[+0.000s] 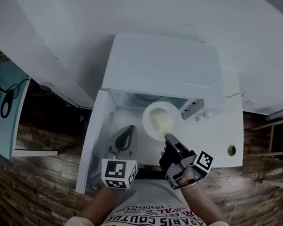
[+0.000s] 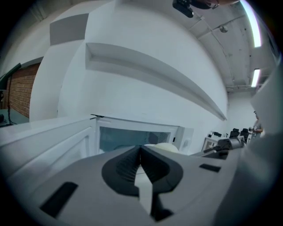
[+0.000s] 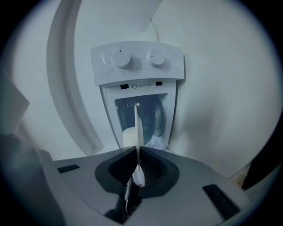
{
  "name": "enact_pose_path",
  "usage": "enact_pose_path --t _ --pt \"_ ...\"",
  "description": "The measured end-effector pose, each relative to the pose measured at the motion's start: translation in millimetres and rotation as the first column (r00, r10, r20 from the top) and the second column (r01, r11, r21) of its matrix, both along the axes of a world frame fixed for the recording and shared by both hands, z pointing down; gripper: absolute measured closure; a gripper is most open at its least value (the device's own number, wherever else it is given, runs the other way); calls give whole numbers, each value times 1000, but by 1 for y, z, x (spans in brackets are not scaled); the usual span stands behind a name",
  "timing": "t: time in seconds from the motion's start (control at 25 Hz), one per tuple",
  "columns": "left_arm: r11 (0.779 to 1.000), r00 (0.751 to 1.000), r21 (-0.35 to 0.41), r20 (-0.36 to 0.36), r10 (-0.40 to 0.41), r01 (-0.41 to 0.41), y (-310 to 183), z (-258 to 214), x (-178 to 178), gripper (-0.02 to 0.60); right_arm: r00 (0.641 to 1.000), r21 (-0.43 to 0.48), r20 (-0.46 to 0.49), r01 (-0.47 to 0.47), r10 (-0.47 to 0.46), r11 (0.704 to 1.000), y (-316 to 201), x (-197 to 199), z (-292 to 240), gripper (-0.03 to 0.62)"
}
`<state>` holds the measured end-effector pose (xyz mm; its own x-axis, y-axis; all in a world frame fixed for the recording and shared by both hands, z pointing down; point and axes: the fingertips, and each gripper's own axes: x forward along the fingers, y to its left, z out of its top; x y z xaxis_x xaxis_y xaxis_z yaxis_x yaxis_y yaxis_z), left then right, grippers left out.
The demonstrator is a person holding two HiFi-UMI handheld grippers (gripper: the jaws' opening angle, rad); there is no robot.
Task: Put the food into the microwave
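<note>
White plate (image 1: pixel 150 121) of food (image 1: pixel 163 119), pinched tight by the right gripper (image 1: pixel 169 138), sits at the open microwave (image 1: pixel 160 67) mouth, not yet inside, while the left gripper (image 1: pixel 128 130) is closed and empty.

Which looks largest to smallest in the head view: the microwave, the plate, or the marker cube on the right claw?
1. microwave, by far the largest.
2. plate.
3. marker cube on the right claw, smallest even though it sits nearer the camera.
</note>
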<state>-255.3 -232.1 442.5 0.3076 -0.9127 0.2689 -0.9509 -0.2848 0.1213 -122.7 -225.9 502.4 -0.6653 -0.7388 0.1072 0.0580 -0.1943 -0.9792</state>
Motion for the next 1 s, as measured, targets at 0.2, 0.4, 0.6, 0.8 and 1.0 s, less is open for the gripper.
enact_pose_path --t 0.2,0.4,0.6,0.8,1.0 --pt "999 999 2 -3 36 -36 -16 6 2 575 999 43 -45 12 -10 999 -29 -6 10 568" --pt "995 995 5 8 98 -98 -22 13 12 575 999 84 -35 -16 19 996 -55 -12 23 568" --pt "998 997 -4 29 70 -70 -30 32 0 575 998 105 -49 -36 41 994 -82 -24 41 564" --pt "997 997 -21 42 71 -70 -28 46 -6 575 995 98 -77 -56 64 994 -109 -36 58 565" --pt "997 997 -37 32 72 -71 -32 49 -6 575 990 88 -110 -79 89 993 -134 -42 71 563"
